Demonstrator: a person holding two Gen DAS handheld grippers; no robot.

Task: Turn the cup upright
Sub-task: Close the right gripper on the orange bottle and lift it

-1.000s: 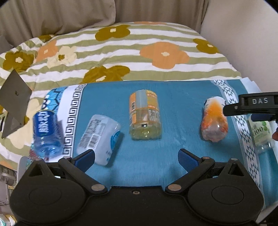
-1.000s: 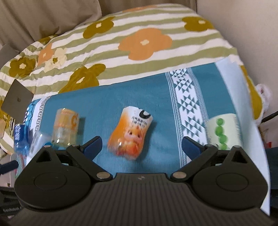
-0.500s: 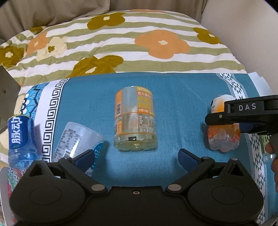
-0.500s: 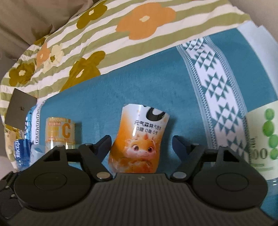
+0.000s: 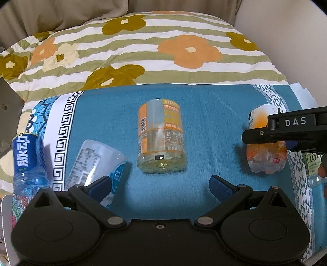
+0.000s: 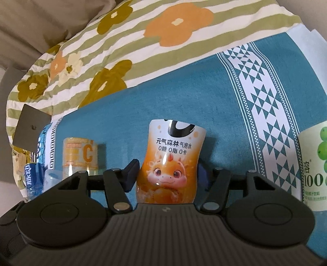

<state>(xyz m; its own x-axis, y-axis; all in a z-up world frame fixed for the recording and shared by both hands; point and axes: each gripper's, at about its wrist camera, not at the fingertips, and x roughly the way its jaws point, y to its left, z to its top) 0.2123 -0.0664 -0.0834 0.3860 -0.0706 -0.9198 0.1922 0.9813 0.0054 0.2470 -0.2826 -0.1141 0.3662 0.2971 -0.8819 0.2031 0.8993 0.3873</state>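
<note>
Fingers of your right gripper [image 6: 166,180] clamp the orange dragon-label cup [image 6: 169,163] at its waist; it lies on the teal cloth [image 6: 214,98], long axis running away from you. Your left gripper [image 5: 159,184] gapes before the yellow cup [image 5: 161,139].

A bed fills the scene, covered by a quilt [image 5: 143,51] striped in white and olive green and printed with large orange, mustard and cream flowers. Over the near part of the quilt lies a teal cloth [image 5: 214,126] with a white band of triangle patterns along its right side and a blue-and-white key-pattern border along its left. Behind the quilt hangs a beige curtain [image 5: 71,14]. Right of the quilt stands a plain pale wall [image 5: 286,30]. The light is soft and even, with faint shadows on the teal cloth.
</note>
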